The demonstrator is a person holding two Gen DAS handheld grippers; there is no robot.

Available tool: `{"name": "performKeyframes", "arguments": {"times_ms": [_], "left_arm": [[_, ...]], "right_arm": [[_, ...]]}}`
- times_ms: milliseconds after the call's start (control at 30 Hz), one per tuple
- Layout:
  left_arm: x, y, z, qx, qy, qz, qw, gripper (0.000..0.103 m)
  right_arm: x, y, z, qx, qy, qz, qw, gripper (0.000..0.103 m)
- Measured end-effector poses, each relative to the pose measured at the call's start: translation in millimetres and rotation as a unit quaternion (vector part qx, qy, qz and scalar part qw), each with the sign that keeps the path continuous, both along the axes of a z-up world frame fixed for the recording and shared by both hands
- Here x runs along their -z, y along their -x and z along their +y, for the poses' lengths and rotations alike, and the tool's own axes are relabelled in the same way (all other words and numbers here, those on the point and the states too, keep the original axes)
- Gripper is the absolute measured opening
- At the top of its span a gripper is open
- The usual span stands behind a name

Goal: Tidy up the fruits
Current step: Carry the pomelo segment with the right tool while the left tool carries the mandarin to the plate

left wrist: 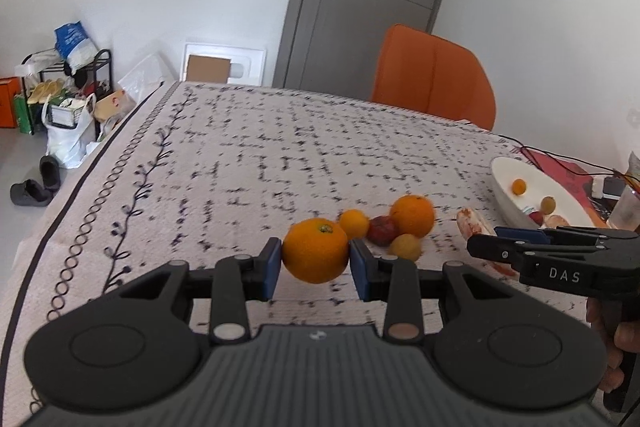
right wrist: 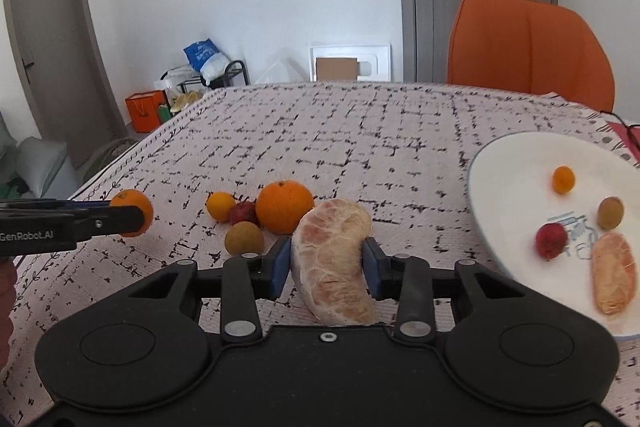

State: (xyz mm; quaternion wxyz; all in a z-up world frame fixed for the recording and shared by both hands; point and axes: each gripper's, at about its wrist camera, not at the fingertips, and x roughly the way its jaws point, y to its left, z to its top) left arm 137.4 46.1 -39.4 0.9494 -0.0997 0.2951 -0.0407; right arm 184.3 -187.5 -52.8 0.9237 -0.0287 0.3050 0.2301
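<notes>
Left wrist: left tongs clamp an orange; fruit cluster just beyond, plate far right.
Right wrist: right tongs grip a pomelo wedge; plate right, with four fruits.

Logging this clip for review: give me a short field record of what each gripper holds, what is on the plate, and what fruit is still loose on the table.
left gripper: shut on orange
right gripper: shut on pomelo segment
plate: small orange fruit, brown round fruit, red fruit, second pomelo segment
loose on tablecloth: large orange, small orange, red lychee-like fruit, brown longan-like fruit
</notes>
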Motion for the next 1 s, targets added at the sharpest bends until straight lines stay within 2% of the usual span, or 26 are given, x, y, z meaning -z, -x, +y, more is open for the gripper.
{"name": "performKeyframes", "arguments": {"times_ms": [567,1000], "left_arm": [[-23,-10,-42,0.043,-0.012,-0.03,0.9985,0.035],[-32,-29,-82,0.084,-0.02,-0.04,0.9954,0.035]], "right_arm": [[-25,15,-37,0.03,-0.023,-0.035,0.999,0.036],[-29,14,-82,0.082,-0.028,-0.047,0.995,0.036]]}}
